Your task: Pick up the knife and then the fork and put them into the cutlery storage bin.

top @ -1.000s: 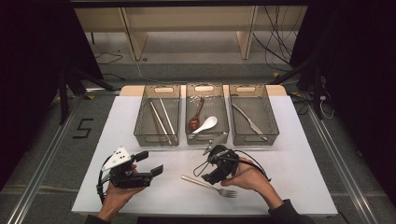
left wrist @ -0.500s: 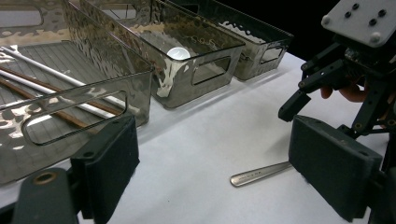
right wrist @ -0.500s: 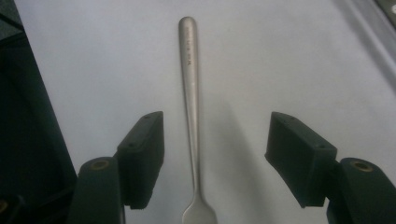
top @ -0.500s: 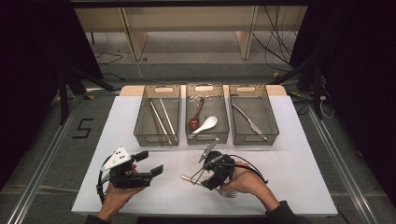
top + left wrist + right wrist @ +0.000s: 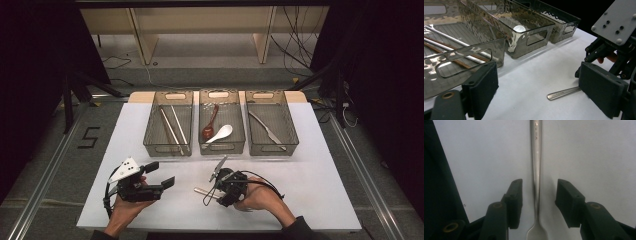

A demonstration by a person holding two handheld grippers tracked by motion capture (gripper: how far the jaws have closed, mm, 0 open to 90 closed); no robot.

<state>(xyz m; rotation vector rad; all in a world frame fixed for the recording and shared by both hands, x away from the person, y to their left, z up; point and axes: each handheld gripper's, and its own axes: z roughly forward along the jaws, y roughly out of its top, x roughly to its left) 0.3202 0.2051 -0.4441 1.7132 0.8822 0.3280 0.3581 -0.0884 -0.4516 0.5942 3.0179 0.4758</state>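
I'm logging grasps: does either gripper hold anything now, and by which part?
Nothing is held. The right gripper straddles the fork handle, jaws just closing but clear of it; the left gripper is open.

Fork (image 5: pixel 535 170): plain silver metal, slim straight handle w/ small stamped mark, lying flat on white counter (image 5: pixel 320 175) nr its front edge, about mid-width. Handle end points left; tine end hidden.
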